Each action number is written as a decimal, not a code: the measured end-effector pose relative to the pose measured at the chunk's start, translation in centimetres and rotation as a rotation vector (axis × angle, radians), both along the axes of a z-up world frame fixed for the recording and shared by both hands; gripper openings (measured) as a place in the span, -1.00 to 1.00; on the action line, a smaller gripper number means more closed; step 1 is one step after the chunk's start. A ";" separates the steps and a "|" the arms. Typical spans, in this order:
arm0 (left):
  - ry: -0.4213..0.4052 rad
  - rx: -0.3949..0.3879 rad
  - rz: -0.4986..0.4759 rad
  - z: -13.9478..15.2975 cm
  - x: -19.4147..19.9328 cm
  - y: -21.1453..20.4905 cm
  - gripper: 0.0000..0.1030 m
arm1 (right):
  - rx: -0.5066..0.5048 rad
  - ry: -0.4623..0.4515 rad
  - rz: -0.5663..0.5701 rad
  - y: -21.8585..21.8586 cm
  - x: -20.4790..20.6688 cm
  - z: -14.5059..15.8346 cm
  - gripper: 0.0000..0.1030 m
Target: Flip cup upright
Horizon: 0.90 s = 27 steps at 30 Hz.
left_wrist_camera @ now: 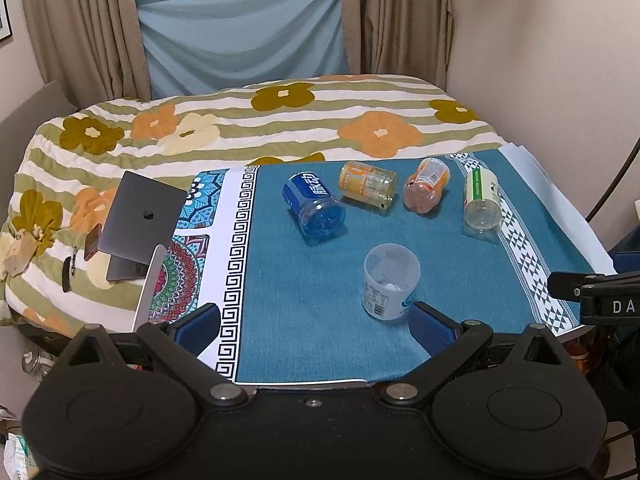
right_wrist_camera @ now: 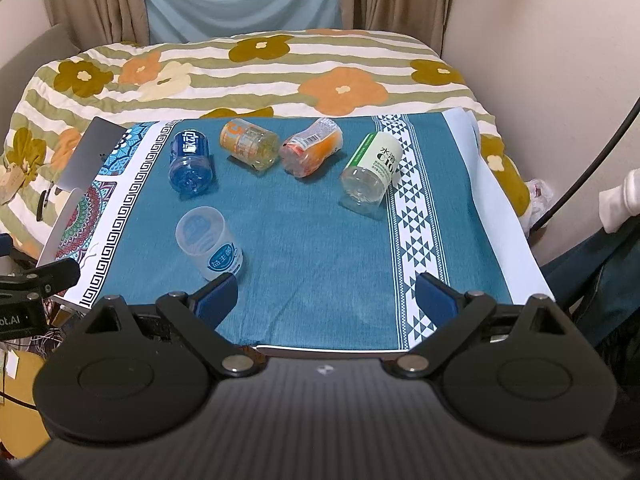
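Blue tablecloth (left_wrist_camera: 320,320): one upright cup (left_wrist_camera: 391,282), four toppled bottles (left_wrist_camera: 316,205).

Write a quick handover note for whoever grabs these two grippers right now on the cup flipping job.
Left gripper: open, empty, at the near edge of the teal mat.
Right gripper: open, empty, also at the near edge.
White cup: stands upright near the front of the mat, mouth up, just ahead of the left gripper's right finger.
Still on their sides in the back row: blue cup, yellow cup, orange cup, green-label cup.
Done: one cup upright. Left: four to flip.
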<state>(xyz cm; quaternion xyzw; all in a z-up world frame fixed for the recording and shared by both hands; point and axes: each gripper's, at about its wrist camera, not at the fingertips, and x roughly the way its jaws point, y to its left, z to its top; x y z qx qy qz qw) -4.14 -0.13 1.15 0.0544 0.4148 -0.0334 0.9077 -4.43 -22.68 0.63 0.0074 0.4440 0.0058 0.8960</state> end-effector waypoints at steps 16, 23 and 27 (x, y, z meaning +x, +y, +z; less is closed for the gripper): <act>-0.012 -0.011 0.014 0.2 -0.3 0.4 0.98 | -0.009 -0.039 -0.015 -0.1 -0.6 0.3 1.00; -0.017 -0.001 0.012 0.3 -0.2 0.3 0.98 | -0.013 -0.043 -0.016 0.0 -0.6 0.4 1.00; -0.020 -0.012 0.011 0.3 -0.1 0.5 1.00 | -0.012 -0.043 -0.016 0.0 -0.6 0.4 1.00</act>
